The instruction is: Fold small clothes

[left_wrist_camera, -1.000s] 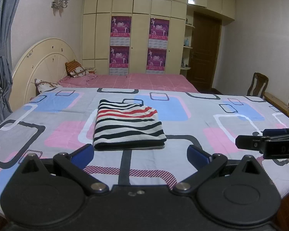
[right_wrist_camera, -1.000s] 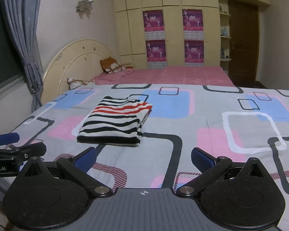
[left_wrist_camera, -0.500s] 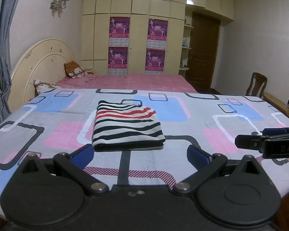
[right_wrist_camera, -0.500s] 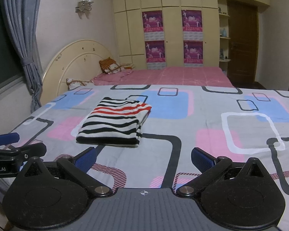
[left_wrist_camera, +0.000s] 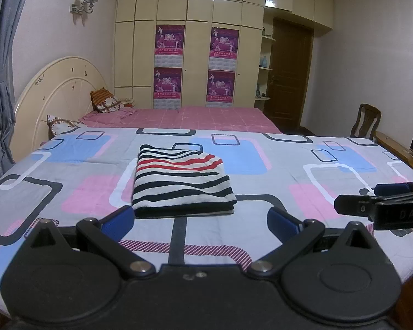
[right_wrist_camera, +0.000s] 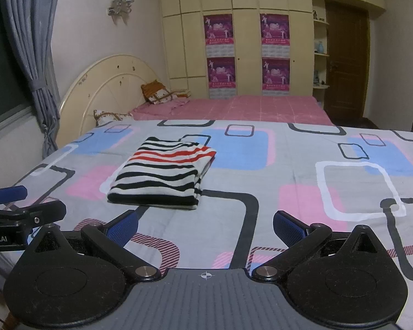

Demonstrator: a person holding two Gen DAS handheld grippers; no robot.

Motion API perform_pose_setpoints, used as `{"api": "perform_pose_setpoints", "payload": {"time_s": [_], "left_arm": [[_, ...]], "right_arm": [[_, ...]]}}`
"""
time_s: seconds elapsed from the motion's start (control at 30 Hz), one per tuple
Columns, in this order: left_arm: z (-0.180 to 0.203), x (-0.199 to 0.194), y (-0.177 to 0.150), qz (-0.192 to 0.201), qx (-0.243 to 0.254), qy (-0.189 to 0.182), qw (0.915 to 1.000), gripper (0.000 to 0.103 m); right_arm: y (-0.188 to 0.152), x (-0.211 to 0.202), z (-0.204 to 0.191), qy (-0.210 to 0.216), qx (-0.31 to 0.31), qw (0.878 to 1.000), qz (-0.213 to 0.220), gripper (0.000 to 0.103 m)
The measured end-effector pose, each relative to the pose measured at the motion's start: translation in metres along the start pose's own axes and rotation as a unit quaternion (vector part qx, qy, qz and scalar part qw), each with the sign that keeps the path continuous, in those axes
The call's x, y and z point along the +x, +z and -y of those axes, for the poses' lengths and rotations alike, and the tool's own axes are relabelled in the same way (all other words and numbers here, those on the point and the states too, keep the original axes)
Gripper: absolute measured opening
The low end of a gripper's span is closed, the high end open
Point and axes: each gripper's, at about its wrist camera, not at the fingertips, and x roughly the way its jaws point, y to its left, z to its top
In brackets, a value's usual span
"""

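Note:
A striped garment [left_wrist_camera: 181, 184], white with black and red bands, lies folded into a neat rectangle on the patterned bedsheet [left_wrist_camera: 303, 165]. My left gripper [left_wrist_camera: 201, 221] hovers open just in front of its near edge, nothing between the blue pads. In the right wrist view the same folded garment [right_wrist_camera: 165, 176] lies ahead and to the left, and my right gripper [right_wrist_camera: 205, 227] stands open over bare sheet, holding nothing. Each gripper shows at the edge of the other's view: the right gripper [left_wrist_camera: 382, 206], the left gripper [right_wrist_camera: 19, 209].
A second bed with a pink sheet [left_wrist_camera: 195, 115] and pillows [left_wrist_camera: 104, 101] lies behind, with a cream headboard [left_wrist_camera: 55, 90] at left. A wooden chair [left_wrist_camera: 366, 121] and bed rail [left_wrist_camera: 399, 148] stand at right. Curtains [right_wrist_camera: 33, 55] hang at left.
Both views have shifted very slightly; the folded garment sits a touch lower and closer in frame. Both grippers stay open and the garment has not moved on the sheet.

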Motion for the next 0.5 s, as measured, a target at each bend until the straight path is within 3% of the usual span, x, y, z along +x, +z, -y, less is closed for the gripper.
{"api": "perform_pose_setpoints", "payload": {"time_s": [0.5], "left_arm": [[-0.0054,0.0008,0.0022,0.004,-0.001,0.002,1.0000,0.101]], "right_arm": [[0.0010,0.0065,-0.0023,0.003,-0.007,1.000,-0.005,0.103]]}}
